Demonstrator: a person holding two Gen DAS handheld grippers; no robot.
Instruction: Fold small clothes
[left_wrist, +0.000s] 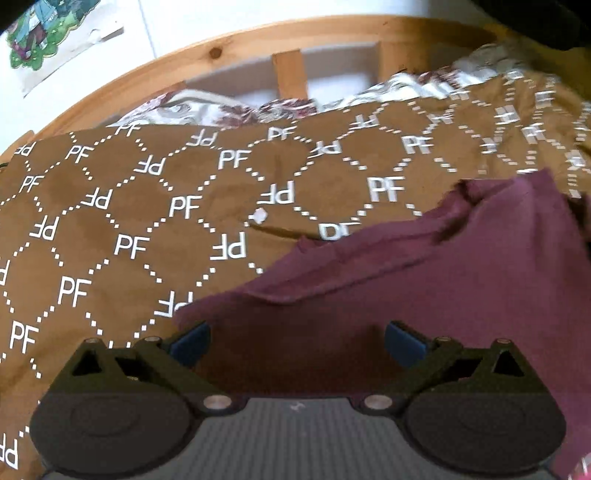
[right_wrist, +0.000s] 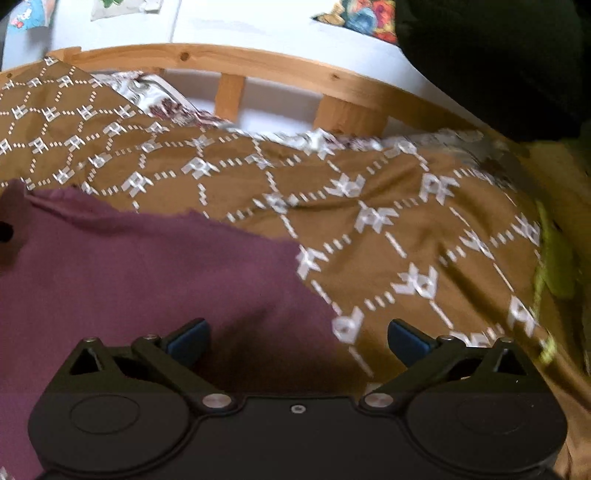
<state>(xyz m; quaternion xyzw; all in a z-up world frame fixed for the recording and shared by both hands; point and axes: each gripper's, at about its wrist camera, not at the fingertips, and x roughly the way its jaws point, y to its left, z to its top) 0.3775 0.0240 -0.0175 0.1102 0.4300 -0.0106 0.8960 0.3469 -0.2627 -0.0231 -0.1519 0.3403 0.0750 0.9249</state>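
Beneath and ahead of both wide-open, empty tongs, left gripper and right gripper: maroon garment spread flat on patterned bedspread.

A home bedroom: a pine bed frame with slats, a brown monogram-patterned bedspread, floral bedding behind it, and colourful pictures on the white wall.

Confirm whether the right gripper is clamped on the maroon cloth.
No: the right gripper stands wide open above the maroon cloth, its blue pads apart and pinching nothing.
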